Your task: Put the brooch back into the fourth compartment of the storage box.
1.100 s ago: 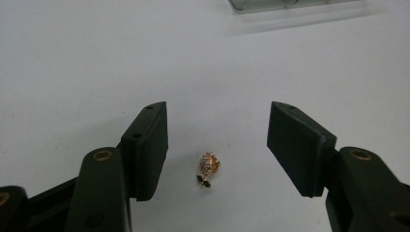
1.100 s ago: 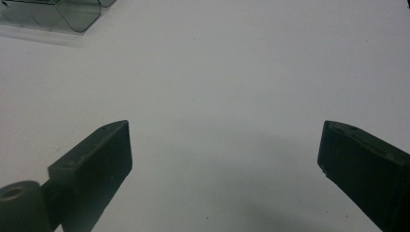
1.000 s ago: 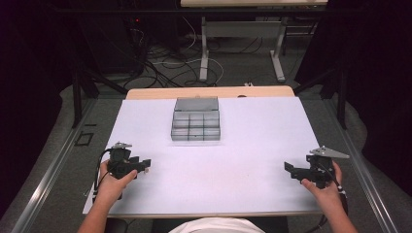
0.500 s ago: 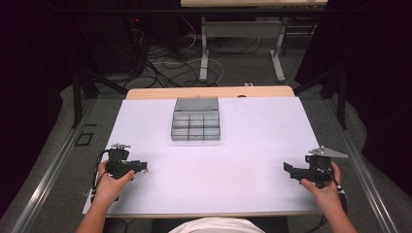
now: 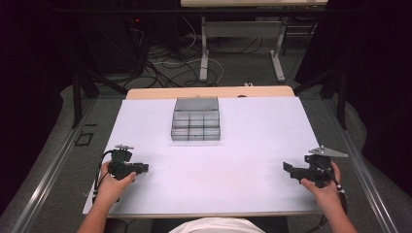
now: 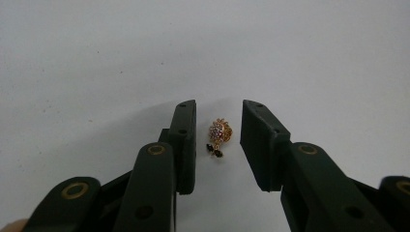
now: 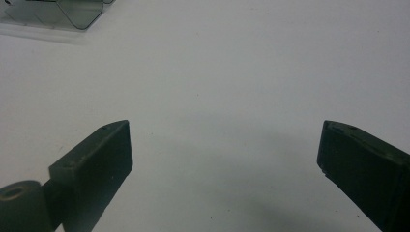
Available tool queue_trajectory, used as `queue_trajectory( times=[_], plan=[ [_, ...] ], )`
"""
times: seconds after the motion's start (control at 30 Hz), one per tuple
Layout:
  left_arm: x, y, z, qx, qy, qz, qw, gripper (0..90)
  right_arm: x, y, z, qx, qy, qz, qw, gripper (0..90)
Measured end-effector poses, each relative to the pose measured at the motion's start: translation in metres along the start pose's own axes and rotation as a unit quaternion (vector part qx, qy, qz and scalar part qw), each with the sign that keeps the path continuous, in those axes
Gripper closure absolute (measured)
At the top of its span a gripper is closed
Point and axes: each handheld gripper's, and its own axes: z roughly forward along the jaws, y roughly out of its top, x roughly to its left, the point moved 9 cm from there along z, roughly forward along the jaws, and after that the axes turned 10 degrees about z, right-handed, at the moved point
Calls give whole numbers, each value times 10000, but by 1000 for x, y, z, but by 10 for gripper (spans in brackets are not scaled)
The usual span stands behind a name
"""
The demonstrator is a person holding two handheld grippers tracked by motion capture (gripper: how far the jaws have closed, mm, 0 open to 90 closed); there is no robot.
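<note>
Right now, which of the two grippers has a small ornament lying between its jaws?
The left gripper: a small gold ornament lies on the white sheet between its open jaws. The right gripper has bare sheet between wider-spread jaws.

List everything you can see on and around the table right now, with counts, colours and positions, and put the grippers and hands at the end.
Table: one, white top with a wooden far edge, centre of the high view.
Compartment box: one, clear grey, open lid, far middle of the table; contents too small to tell.
Ornament: one, small, gold with pale stones and dark drops, lying on the table between the left gripper's jaws, untouched.
Cables: several, black and white, on the floor beyond the table.
Table legs: two, grey, on the far floor.
Left gripper: one, black, near left, jaws apart.
Right gripper: one, black, near right, jaws wide apart.
Hands: two, holding the grippers.
</note>
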Motion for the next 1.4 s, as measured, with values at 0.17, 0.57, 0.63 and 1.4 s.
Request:
queue_trajectory(
  times=[0.17,0.57,0.63,1.4],
  plan=[
    [1,-1,1,46,9,74,10000,695,3,-1,0,59,52,-9,10000,51],
    [2,-2,6,83,-38,44,9999,725,3,-1,1,41,56,-29,10000,51],
    [1,-2,6,99,-74,40,9999,728,3,-1,1,43,59,-28,10000,51],
    [-2,0,12,142,-64,-20,9999,775,5,-2,1,105,94,-28,9999,53]
  ],
)
